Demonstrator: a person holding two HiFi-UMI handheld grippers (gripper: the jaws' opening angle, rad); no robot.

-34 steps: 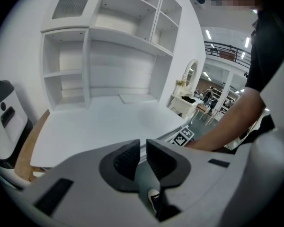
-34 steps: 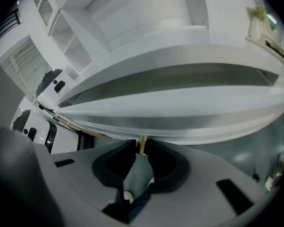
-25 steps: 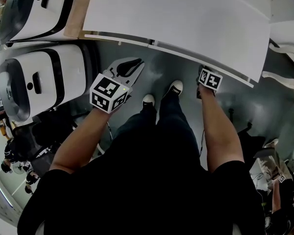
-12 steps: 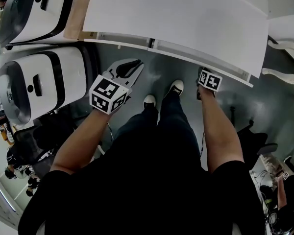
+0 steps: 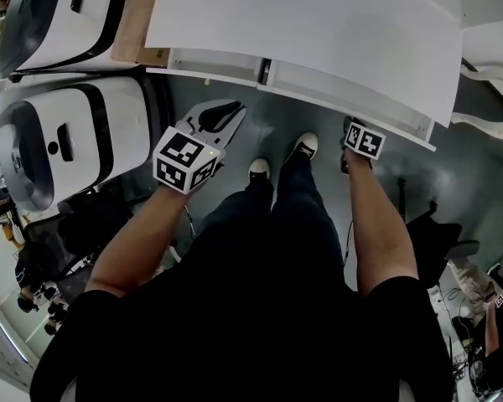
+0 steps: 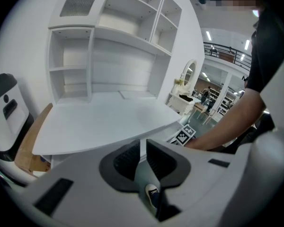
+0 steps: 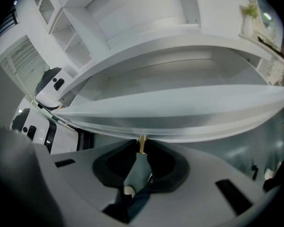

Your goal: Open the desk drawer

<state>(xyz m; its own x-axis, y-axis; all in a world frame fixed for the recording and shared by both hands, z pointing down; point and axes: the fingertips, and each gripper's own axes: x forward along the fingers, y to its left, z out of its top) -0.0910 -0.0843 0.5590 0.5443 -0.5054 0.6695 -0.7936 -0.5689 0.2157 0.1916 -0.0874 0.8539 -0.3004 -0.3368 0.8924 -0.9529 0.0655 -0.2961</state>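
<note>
- Head view: from your head, steeply down on desk point(image 5: 302, 32) front.
- Left gripper view: low, looks up across desk at shelves point(image 6: 109, 41).
- Right gripper view: close under drawer point(image 7: 189, 112), knob point(image 7: 142, 143) dead ahead.
- All three share desk front.

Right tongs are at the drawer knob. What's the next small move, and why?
Probably pull the knob straight back toward the body: the right tongs are clamped on it, and the drawer shows only a narrow strip beyond the desktop.
</note>
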